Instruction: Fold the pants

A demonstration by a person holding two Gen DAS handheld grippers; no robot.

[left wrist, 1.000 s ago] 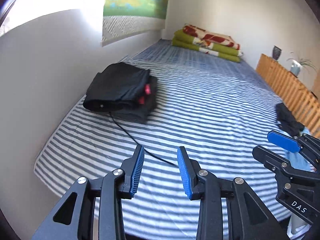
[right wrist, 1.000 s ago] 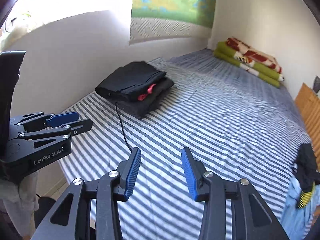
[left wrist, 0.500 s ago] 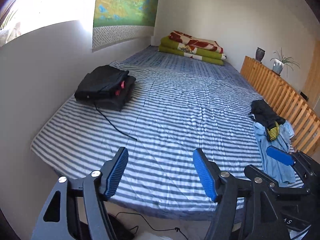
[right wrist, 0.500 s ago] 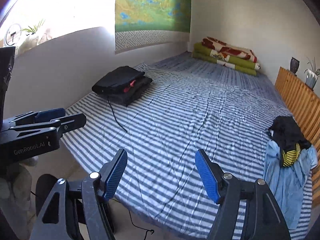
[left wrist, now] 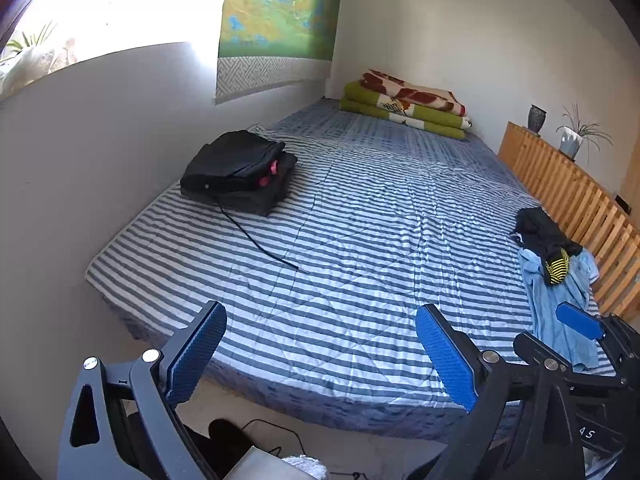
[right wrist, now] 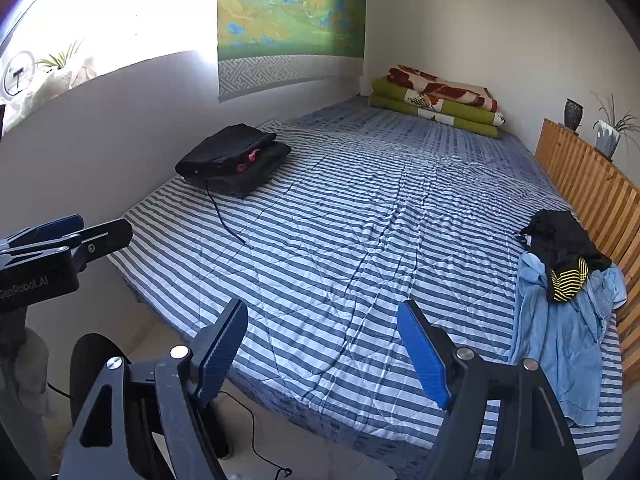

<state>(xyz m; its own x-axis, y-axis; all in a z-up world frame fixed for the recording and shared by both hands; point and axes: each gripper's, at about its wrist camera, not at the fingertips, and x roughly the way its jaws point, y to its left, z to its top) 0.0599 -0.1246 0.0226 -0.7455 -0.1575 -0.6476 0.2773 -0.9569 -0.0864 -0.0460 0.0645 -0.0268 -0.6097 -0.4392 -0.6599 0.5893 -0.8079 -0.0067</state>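
Left wrist view: the left gripper [left wrist: 320,344] has just been opening, jaws wide apart and empty; the folded black pants [left wrist: 240,172] lie well ahead on the striped bed [left wrist: 360,240], by the wall.

Right wrist view: the right gripper [right wrist: 324,344] has likewise been opening, empty, the pants [right wrist: 234,160] far ahead to the left.

Left gripper [left wrist: 320,344] jaws just opened wide — empty — above the striped bed [left wrist: 360,240].

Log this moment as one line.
left tool: open, empty | right tool: open, empty | black folded stack: on striped bed | unfolded clothes pile: untouched
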